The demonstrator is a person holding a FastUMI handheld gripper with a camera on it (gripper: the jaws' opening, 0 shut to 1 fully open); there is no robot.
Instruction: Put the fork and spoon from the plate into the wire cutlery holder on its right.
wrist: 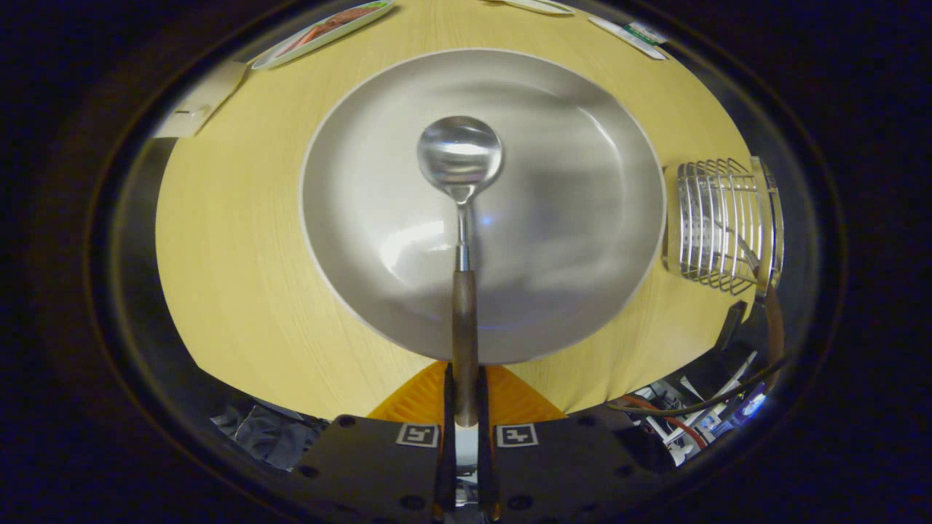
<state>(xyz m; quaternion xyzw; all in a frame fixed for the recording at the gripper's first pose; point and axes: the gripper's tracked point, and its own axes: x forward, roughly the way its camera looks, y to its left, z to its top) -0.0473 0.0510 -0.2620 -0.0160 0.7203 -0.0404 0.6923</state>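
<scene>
Spoon (460, 156), 1 round steel bowl on a dark wooden handle, clamped in gripper (466, 393) above 1 plate (582, 218).

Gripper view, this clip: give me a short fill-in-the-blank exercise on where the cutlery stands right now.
1. The jaws of the gripper are shut on the wooden handle of the ____.
2. The spoon's bowl is over the middle of the grey ____.
3. The plate rests on a round ____ table.
4. A brown handle already leans out of the wire cutlery ____, right of the plate.

Missing words: spoon; plate; wooden; holder
</scene>
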